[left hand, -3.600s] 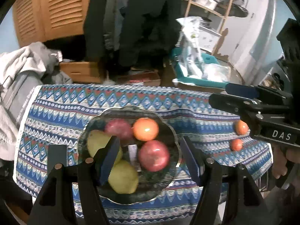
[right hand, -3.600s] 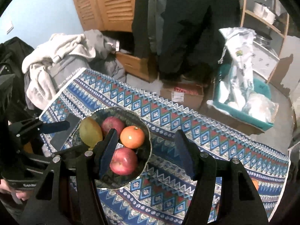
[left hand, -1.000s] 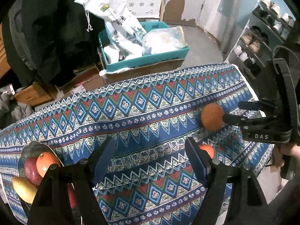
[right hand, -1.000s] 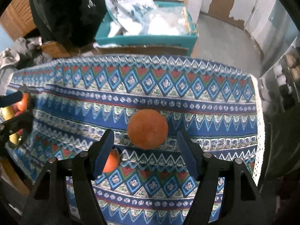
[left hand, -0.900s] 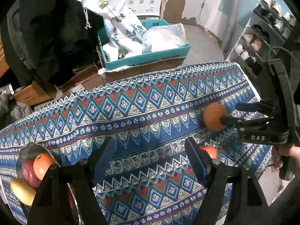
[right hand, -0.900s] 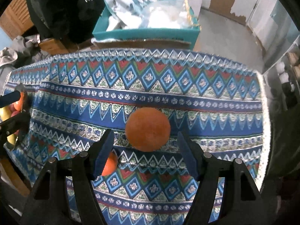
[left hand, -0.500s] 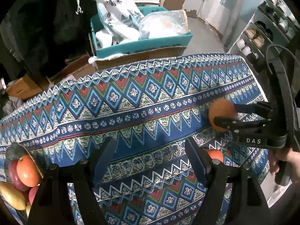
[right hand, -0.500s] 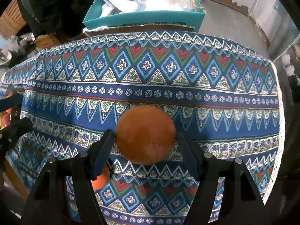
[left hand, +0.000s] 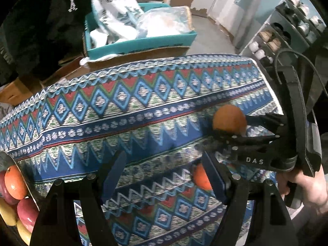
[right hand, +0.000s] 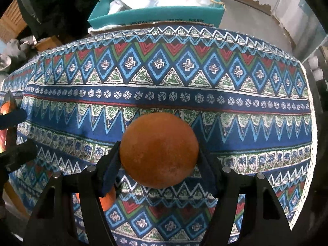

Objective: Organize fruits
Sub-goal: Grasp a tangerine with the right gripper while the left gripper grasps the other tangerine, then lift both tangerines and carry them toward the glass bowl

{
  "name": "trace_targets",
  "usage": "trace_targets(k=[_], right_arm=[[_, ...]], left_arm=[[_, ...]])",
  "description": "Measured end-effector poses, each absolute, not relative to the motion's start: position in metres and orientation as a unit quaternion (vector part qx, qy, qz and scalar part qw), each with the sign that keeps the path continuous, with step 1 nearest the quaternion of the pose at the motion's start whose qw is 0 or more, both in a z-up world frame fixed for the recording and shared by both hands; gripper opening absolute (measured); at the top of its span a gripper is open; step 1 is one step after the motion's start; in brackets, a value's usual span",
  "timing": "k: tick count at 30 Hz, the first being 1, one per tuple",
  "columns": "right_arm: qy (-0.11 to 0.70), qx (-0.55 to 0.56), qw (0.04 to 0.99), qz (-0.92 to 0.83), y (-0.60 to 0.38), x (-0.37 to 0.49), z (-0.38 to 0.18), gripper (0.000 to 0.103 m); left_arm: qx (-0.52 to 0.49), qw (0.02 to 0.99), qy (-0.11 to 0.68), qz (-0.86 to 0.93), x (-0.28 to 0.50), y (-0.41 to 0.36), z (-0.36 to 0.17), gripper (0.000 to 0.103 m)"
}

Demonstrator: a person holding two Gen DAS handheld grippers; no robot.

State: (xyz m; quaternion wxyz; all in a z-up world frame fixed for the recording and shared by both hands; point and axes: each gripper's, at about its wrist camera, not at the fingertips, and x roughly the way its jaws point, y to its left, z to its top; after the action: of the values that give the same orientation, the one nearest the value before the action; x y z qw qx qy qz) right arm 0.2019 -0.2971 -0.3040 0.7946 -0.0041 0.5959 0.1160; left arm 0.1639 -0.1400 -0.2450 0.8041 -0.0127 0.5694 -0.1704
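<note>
My right gripper [right hand: 158,157] is shut on an orange [right hand: 158,150] resting on the patterned tablecloth [right hand: 164,82]; the same orange [left hand: 229,121] shows in the left wrist view between the right gripper's fingers [left hand: 260,121]. A second orange [left hand: 199,177] lies on the cloth nearer the front edge, partly hidden behind my left gripper's right finger; it also shows in the right wrist view [right hand: 107,199]. My left gripper [left hand: 164,176] is open and empty above the cloth. The glass fruit bowl [left hand: 4,160] with an orange [left hand: 14,184], apples and pears is at the far left.
A teal box [left hand: 141,41] with plastic bags stands on the floor beyond the table. A shoe rack [left hand: 287,30] stands at the right. The table's right edge [right hand: 307,102] is close to the held orange.
My right gripper has gone down over the orange and shut on it. My left gripper has moved right, away from the bowl, toward the second orange.
</note>
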Motion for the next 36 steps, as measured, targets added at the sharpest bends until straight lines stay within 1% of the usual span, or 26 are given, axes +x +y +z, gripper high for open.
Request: trace_targets(k=[5,9,18,21,24,27,29,30,32,34,36], right_arm=[[0.577,-0.001,0.809,0.107,-0.311,0.186,-0.279,0.07],[0.566,-0.001,0.819,0.089,-0.322,0.171,-0.266,0.07],[0.566,0.055,0.819,0.073,-0.358,0.138,-0.268,0.07],[0.564,0.062,0.821,0.072,-0.361,0.134,-0.269,0.07],[0.566,0.072,0.819,0.068,-0.366,0.133,-0.272,0.07],[0.566,0.076,0.818,0.067,-0.368,0.132,-0.273,0.07],[0.567,0.077,0.817,0.068,-0.371,0.13,-0.273,0.07],[0.568,0.077,0.817,0.068,-0.372,0.13,-0.273,0.07],[0.568,0.078,0.816,0.068,-0.373,0.13,-0.274,0.07],[0.569,0.078,0.816,0.067,-0.372,0.13,-0.274,0.07],[0.569,0.078,0.816,0.068,-0.372,0.13,-0.275,0.07]], left_arm=[[0.006,0.803,0.564,-0.189,0.157,-0.161,-0.242,0.078],[0.013,0.797,0.57,-0.2,0.148,-0.173,-0.249,0.078],[0.02,0.782,0.587,-0.208,0.135,-0.192,-0.273,0.078],[0.002,0.778,0.591,-0.214,0.135,-0.193,-0.28,0.078],[0.009,0.774,0.595,-0.215,0.135,-0.199,-0.285,0.078],[0.005,0.77,0.6,-0.217,0.135,-0.202,-0.29,0.073],[0.004,0.766,0.604,-0.219,0.137,-0.204,-0.292,0.064],[0.005,0.765,0.606,-0.219,0.137,-0.205,-0.294,0.062],[0.007,0.764,0.608,-0.218,0.136,-0.207,-0.297,0.054],[0.012,0.764,0.608,-0.218,0.135,-0.209,-0.299,0.05],[0.018,0.767,0.602,-0.22,0.134,-0.211,-0.299,0.05]])
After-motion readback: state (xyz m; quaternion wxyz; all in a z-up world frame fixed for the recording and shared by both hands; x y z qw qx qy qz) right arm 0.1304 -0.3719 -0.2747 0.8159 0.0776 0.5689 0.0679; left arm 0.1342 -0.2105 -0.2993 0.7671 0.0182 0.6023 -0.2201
